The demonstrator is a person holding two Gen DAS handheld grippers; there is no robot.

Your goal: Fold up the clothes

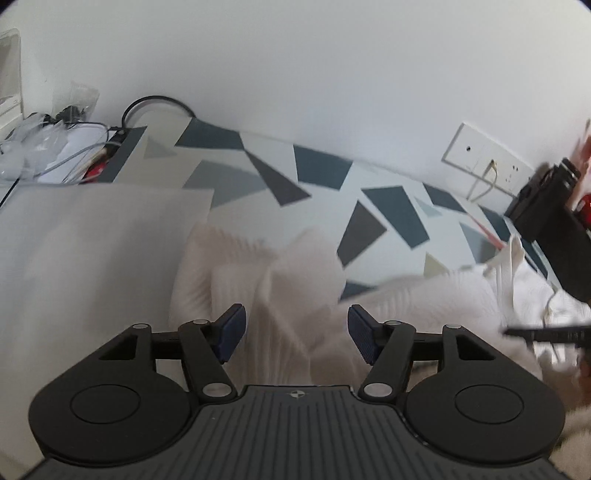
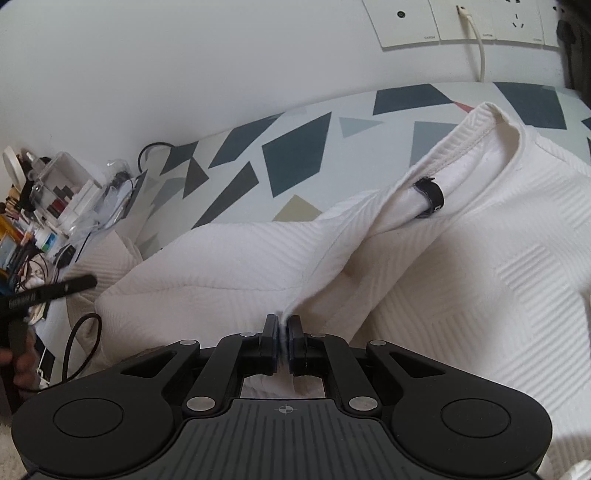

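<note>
White textured top [image 2: 461, 266] lies spread on the patterned table cover [image 2: 295, 155], its ribbed collar [image 2: 491, 122] toward the wall and a small black tag [image 2: 430, 197] showing inside the neckline. From my right wrist view, 1 fold of the fabric rises in a ridge from the collar down to my right gripper [image 2: 283, 341], whose 2 blue-padded jaws are clenched on that fold, cloth pinched between them. My left gripper [image 1: 297, 334] hangs over a crumpled part of the same garment [image 1: 295, 295]; its jaws stand wide apart and grasp nothing (this view is motion-blurred, so fabric detail is poor). A pale flat sheet [image 1: 92, 251] sits to the left of the garment on the table. The cover carries grey, navy and tan angular shapes on white. Beyond it, a white wall with a socket panel [image 2: 461, 22] and a white cable [image 2: 476, 40] plugged in. At the far left table end I see clutter: clear plastic boxes [image 2: 62, 177] and tangled wires [image 1: 77, 147].
</note>
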